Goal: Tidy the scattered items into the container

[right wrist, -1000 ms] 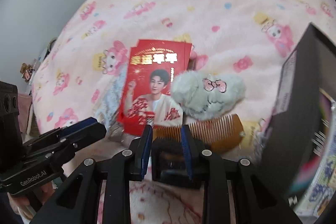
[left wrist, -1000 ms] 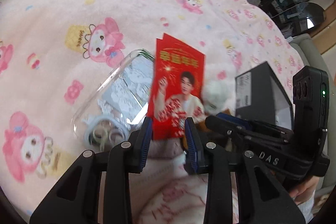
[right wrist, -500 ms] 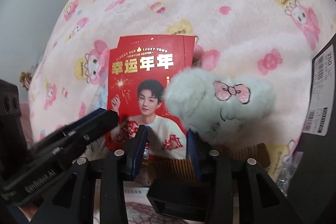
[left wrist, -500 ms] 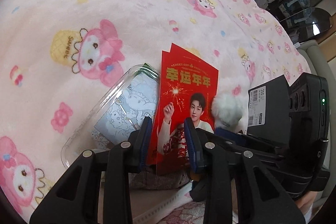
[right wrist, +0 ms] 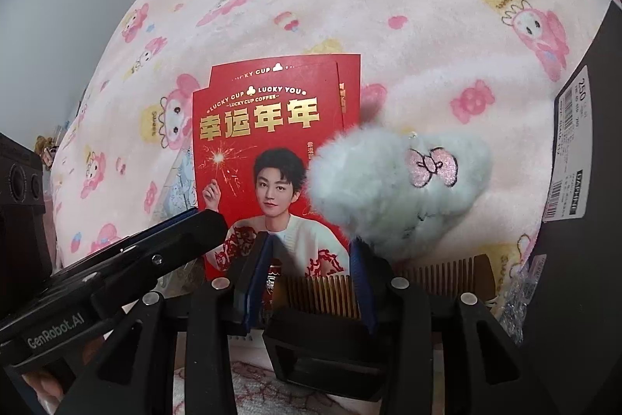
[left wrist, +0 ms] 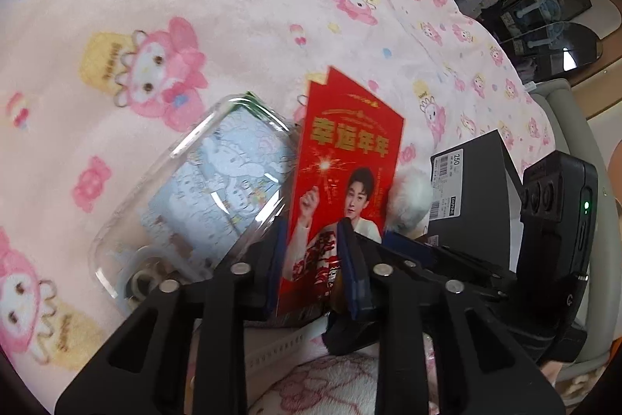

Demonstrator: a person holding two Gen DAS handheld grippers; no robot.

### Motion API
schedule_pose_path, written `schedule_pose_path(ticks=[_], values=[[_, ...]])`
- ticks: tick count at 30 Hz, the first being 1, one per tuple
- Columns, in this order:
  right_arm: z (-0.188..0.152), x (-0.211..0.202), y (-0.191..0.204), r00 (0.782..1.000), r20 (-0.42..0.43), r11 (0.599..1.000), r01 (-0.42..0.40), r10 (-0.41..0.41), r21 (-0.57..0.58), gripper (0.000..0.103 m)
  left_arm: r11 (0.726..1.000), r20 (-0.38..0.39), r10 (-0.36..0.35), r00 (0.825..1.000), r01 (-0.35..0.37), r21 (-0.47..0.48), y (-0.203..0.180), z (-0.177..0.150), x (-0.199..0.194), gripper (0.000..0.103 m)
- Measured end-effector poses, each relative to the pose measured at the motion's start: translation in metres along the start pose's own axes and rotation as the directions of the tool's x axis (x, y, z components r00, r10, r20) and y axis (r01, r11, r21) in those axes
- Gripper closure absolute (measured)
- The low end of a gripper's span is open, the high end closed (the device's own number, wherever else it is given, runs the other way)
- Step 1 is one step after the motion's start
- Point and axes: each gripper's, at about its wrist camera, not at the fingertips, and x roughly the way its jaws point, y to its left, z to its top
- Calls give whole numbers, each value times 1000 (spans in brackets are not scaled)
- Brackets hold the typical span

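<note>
L gripper [left wrist: 313,267] pointed down at the bed blanket [left wrist: 241,26], w/ the lower end of the red envelopes [left wrist: 346,181] between its jaws. Jaws were narrow and closing on the stack; blue pads sat at either edge of it, though can't tell if they pressed yet. The envelopes stood tilted up, at least two in the stack, printed w/ gold characters and a person's portrait. Just left of them lay a clear phone case [left wrist: 206,189] w/ cartoon print, flat on the blanket, its edge touching the stack.

R gripper [right wrist: 311,275] was beside the L one, jaws partway apart and opening. Between them showed the wooden comb [right wrist: 435,279] teeth and the envelopes' bottom edge; pads didn't appear to press on either. A fluffy pale plush [right wrist: 396,185] w/ pink bow sat just above the comb, overlapping the envelopes' right side. The black box [right wrist: 583,220] w/ white barcode label stood at far right, near the plush.
</note>
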Motion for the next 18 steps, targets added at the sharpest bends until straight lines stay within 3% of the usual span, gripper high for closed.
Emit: schedule_pose_path(ticks=[7, 12, 14, 18], values=[[-2, 5, 40, 994, -36, 991, -105, 102, -87, 66, 986, 68, 167, 984, -166, -23, 13, -16, -43, 82], [-3, 4, 65, 996, -37, 980, -82, 76, -181, 66, 986, 36, 136, 990, -131, -107, 43, -20, -43, 81], [-2, -2, 61, 999, -4, 985, -33, 33, -168, 66, 983, 48, 130, 990, -122, -133, 51, -20, -42, 81], [3, 2, 44, 999, -28, 993, -41, 38, -115, 66, 986, 46, 82, 996, -74, -152, 59, -19, -33, 80]])
